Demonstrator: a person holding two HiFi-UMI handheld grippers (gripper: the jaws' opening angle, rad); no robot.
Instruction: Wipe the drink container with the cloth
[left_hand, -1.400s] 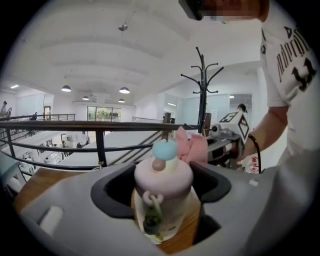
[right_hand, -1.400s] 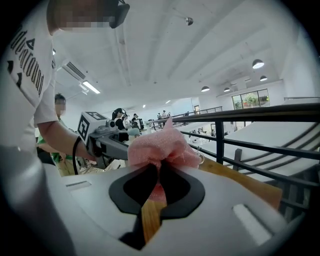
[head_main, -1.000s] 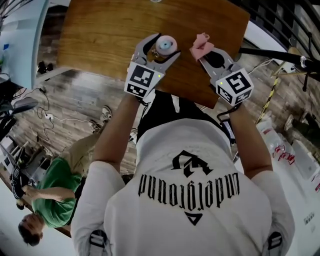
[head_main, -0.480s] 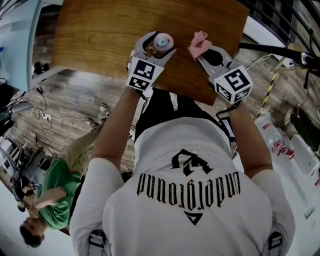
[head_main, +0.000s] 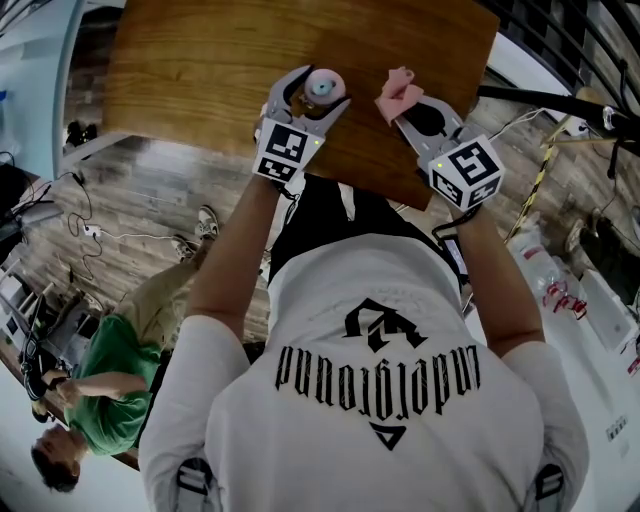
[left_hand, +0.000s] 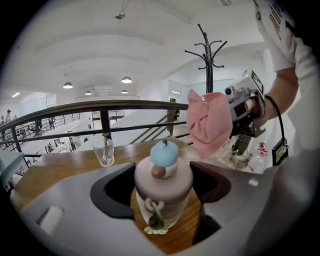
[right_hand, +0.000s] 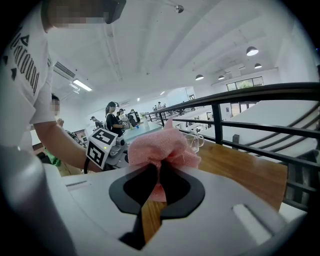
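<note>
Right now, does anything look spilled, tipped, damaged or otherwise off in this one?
Nothing stands out. The drink container stands upright between the fingers of the left gripper. The pink cloth is bunched in the fingers of the right gripper, apart from it. A glass stands upright on the table; no spill shows.

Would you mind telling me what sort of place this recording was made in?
Probably a large open-plan lab or office, perhaps a mezzanine: a black railing runs past the wooden table, a coat stand rises beyond it, and cables trail over the plank floor.

Pink cloth (head_main: 400, 90), mauve blue-capped drink container (head_main: 324, 88)
</note>
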